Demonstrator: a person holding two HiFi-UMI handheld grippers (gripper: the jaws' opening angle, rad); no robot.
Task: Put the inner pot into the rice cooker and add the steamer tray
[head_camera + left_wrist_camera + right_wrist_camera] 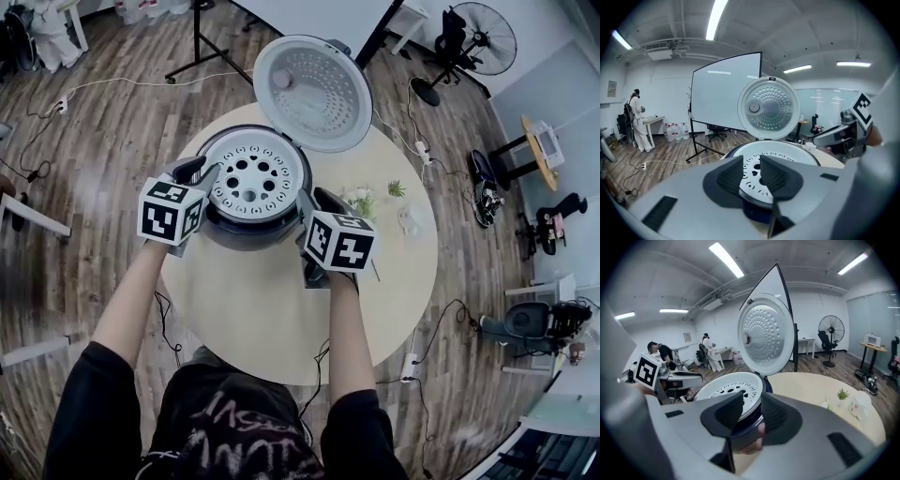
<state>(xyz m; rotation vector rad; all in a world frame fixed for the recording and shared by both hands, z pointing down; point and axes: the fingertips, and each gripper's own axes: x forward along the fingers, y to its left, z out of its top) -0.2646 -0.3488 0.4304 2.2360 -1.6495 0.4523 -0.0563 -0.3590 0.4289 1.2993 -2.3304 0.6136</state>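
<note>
Flanking steamer tray (253,178) in open rice cooker (234,236) at table's (281,319) far edge, holding left gripper (208,171) and right gripper (305,202) released, shirt (225,431) lettering unreadable.

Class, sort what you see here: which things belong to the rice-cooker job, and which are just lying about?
Job: rice cooker, its open lid, steamer tray sitting in the cooker, left gripper, right gripper.
Lying about: small green plant, white cup, standing fan, whiteboard.

The floor (103,141) is of dark wood planks. A round pale table (272,319) stands on it. Behind are a standing fan (484,37) and a white screen (719,91); tube lights (716,16) hang overhead.
</note>
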